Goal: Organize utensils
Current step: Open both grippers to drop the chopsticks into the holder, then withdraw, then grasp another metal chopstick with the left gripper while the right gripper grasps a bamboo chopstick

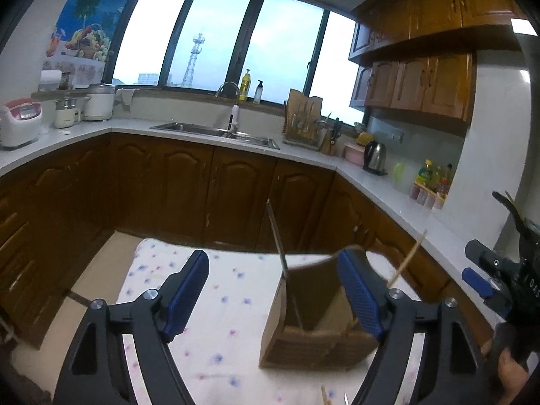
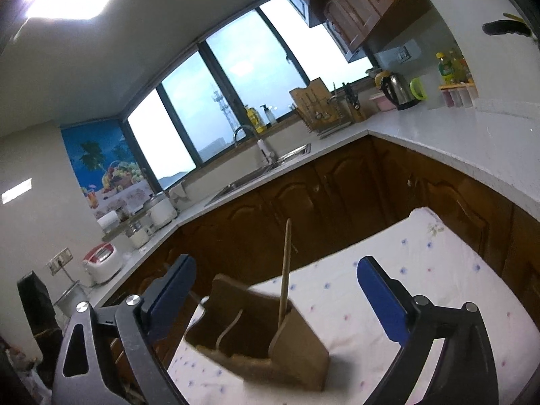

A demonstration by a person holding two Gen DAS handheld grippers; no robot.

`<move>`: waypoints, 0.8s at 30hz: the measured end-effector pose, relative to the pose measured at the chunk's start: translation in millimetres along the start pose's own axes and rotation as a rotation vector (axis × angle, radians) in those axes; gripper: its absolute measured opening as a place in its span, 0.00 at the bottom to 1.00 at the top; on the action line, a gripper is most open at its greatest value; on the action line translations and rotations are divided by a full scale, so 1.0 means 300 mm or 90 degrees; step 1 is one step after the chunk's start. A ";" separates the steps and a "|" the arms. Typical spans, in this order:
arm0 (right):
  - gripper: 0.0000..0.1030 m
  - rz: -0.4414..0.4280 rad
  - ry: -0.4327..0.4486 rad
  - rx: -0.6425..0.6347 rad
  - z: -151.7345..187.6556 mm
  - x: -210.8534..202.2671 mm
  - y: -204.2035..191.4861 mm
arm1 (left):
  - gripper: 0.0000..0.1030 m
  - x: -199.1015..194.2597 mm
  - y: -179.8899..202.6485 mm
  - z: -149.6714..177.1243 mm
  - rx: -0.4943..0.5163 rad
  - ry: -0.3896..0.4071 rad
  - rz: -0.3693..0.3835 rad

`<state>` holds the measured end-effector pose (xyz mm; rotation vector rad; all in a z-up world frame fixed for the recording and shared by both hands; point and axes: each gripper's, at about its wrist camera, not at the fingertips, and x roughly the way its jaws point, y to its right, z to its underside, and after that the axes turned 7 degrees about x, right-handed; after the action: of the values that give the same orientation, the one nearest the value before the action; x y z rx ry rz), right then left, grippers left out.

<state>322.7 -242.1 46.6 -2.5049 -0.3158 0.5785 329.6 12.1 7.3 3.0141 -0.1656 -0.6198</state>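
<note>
A brown wooden utensil holder [image 1: 317, 330] is seen standing on a table covered by a white floral tablecloth [image 1: 216, 303]. In the left wrist view the left gripper [image 1: 273, 290] is held with jaws spread wide and nothing between the pads. The holder lies ahead of the jaws, toward the right finger [image 1: 359, 290], whose blue pad overlaps the holder's right wall in the picture; contact cannot be confirmed. A metal utensil [image 1: 278, 243], thin and tilted, is seen rising from the holder's left rear corner, between the two fingers. A wooden chopstick [image 1: 406, 260] is seen leaning out beyond the right finger.

The right gripper [image 1: 486, 280] is seen at the right edge of that view, well apart from the holder.

In the right wrist view the right gripper [image 2: 276, 297] is likewise held wide apart and empty. The holder [image 2: 263, 341] is seen between the two fingers, nearer the left finger [image 2: 170, 293], without visible contact. A wooden stick-like utensil [image 2: 285, 270] is noted standing nearly upright in the holder, midway between the jaws. A thin curved piece [image 2: 229, 330] is seen inside the holder; its nature cannot be determined.
</note>
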 end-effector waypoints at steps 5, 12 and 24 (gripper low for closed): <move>0.95 0.003 -0.014 -0.020 0.056 -0.102 -0.019 | 0.84 -0.108 0.011 0.028 0.009 -0.022 -0.017; 0.95 0.019 -0.042 -0.041 0.152 -0.220 -0.033 | 0.86 -0.258 0.014 0.068 -0.007 -0.047 -0.005; 0.95 0.084 -0.056 -0.081 0.271 -0.415 0.012 | 0.87 -0.436 -0.005 0.145 -0.007 -0.093 0.000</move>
<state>175.8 -249.6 24.8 -2.6417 -0.2282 0.7450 193.1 27.1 18.1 2.9572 -0.1691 -0.8377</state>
